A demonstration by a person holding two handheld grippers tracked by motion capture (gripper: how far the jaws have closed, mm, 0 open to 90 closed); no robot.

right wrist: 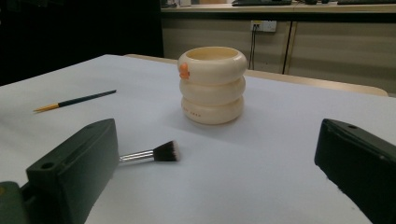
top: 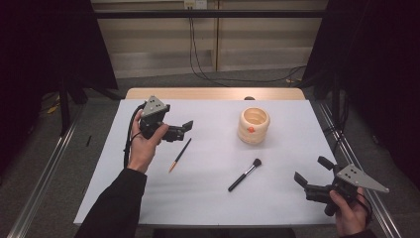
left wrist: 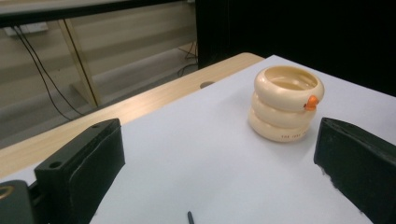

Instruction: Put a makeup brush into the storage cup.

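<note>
- The makeup brush (top: 244, 174) lies flat on the white table (top: 208, 198), between my two grippers and nearer the right one; its long axis runs diagonally, black handle toward my near side, dark bristle head pointing away and to the right, toward the cream holder (top: 253, 126).
- The brush has a slim black handle, a short shiny metal collar and a flat-topped tuft of dark, pale-tipped bristles.
- The thin pencil-like brush (top: 180, 155) lies just right of my left hand (top: 143, 146), also on a diagonal: dark shaft pointing away, yellow-orange end toward me.
- The holder stands upright behind both, well apart from them: three smooth, rounded cream rings stacked, open at the top, with a small orange knob on the upper ring.
- My left gripper (top: 182, 130) is held above the table, jaws spread wide and empty, aimed toward the holder.
- My right gripper (top: 312, 171) hovers near the table's right edge, jaws likewise released, nothing between them.
</note>
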